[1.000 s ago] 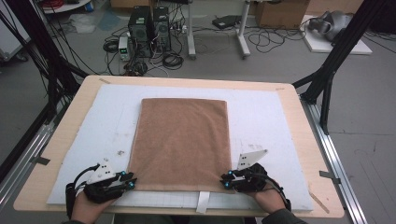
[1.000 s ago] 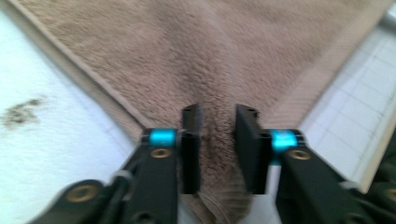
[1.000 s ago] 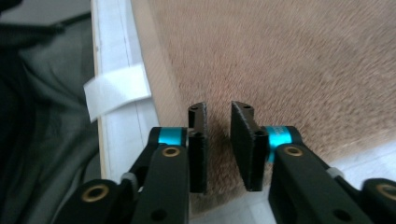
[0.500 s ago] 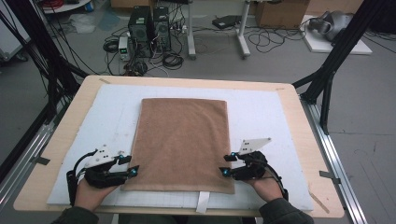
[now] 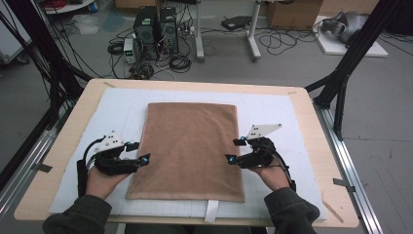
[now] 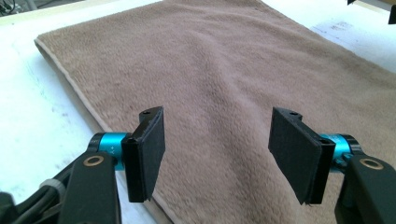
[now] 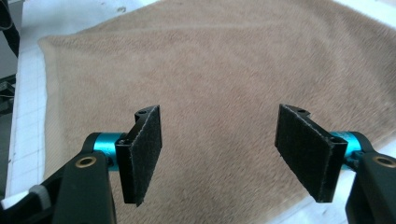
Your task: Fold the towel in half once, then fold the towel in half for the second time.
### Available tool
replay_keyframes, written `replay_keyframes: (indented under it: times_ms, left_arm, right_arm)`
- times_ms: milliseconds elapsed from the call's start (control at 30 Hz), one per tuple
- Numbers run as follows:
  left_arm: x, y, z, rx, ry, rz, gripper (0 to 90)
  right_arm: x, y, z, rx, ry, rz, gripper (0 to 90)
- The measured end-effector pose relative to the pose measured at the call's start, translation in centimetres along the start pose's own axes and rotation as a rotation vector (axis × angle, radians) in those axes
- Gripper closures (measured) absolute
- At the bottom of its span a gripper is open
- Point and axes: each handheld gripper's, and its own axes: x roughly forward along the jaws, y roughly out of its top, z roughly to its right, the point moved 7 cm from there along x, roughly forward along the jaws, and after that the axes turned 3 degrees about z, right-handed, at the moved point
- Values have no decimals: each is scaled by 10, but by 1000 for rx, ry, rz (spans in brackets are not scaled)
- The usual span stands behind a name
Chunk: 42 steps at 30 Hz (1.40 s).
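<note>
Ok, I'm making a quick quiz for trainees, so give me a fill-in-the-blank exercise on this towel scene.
1. The brown towel lies flat on a ____ mat that covers the wooden table.
2. The left gripper is at the towel's left edge, and its jaws are ____.
3. The right gripper is at the towel's ____ edge.
4. Between each gripper's pads there is ____.

Missing words: white; open; right; nothing

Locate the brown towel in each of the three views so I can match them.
High view: brown towel lies flat at the middle of the white mat.
Left gripper view: it spreads beyond the two black pads.
Right gripper view: the same.
Shared landmark: the white mat.
</note>
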Motion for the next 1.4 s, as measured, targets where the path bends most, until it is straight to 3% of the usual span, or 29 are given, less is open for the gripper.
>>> replay_keyframes:
  times_ms: [133,467,633,700,867,1033,1167,1233,1333,1400]
  left_arm:
    - [1,6,-3,9,4,-2,363]
    - [4,7,-16,-29,9,-16,363]
    - [9,17,-28,-13,37,-23,363]
    - [13,20,-35,-12,48,-36,365]
    - [26,30,-57,-59,56,-63,367]
    - [40,35,-79,-112,83,-41,375]
    - [53,25,-95,-129,132,-60,392]
    - [59,17,-100,-144,168,-91,414]
    - [69,10,-105,-170,199,-111,434]
    - [74,9,-105,-163,212,-107,453]
  right_arm:
    - [0,7,1,-19,-4,7,316]
    - [6,9,10,-19,-21,-18,310]
    - [15,9,18,-20,-30,-53,310]
    - [17,11,25,-16,-40,-57,311]
    - [20,25,50,0,-71,-73,316]
    - [24,40,77,38,-124,-54,311]
    - [33,33,94,48,-183,-76,310]
    - [37,27,100,69,-200,-94,309]
    - [42,16,105,96,-231,-100,314]
    - [48,6,109,107,-247,-123,315]
